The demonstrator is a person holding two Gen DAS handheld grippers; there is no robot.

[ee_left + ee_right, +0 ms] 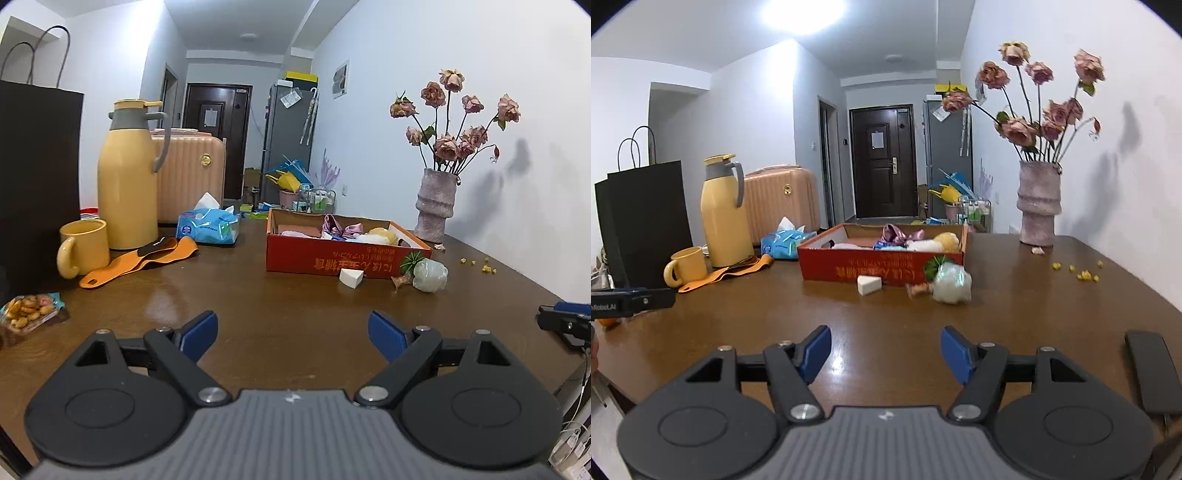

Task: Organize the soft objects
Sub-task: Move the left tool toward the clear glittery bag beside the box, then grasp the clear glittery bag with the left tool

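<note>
While both grippers' fingers (201,334) (816,352) gape empty, red box (332,260) lies long-axis sideways, white wedge (351,276) against it.

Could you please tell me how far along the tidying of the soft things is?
Done: several soft items lie in the red box. In hand: nothing; the left gripper and right gripper are open and empty. Left: the white sponge wedge and pale bundle on the table.

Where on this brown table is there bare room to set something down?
Bare wood runs between the red cardboard box and both claws. Crowded: the yellow mug, orange strap and blue tissue pack at left; the white wedge sponge hard against the box.
</note>
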